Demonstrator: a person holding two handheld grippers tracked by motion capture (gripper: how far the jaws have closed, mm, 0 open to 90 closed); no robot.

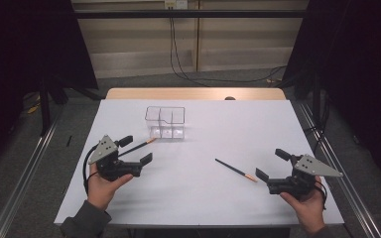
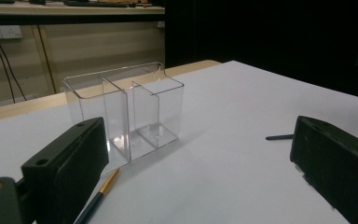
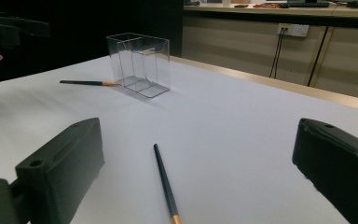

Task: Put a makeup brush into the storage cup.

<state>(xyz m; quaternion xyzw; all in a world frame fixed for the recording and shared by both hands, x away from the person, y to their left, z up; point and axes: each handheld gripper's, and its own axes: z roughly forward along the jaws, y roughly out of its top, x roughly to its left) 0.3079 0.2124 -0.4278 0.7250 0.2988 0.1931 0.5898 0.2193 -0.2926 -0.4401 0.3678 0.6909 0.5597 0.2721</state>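
A clear plastic organizer [image 1: 165, 122] with several compartments stands upright on the white table [image 1: 228, 124], empty. Two dark pencils with gold-banded ends lie flat. One pencil [image 1: 138, 147] lies left of the middle, between the spread jaws of my left gripper [image 1: 136, 149], which is open and holds nothing. The other pencil [image 1: 235, 169] lies just left of my right gripper [image 1: 272, 164], also open and empty. In the left gripper view the organizer [image 2: 126, 112] is straight ahead and the pencil [image 2: 98, 198] runs beside the left jaw. In the right gripper view a pencil [image 3: 165, 184] lies between the jaws, with the organizer [image 3: 140, 63] farther off.
A wooden strip [image 1: 193, 93] borders the table's far edge. Black curtains and metal rails flank the table on both sides. Cables hang down the back wall. The other hand's gripper [image 3: 9, 28] shows at the top left of the right gripper view.
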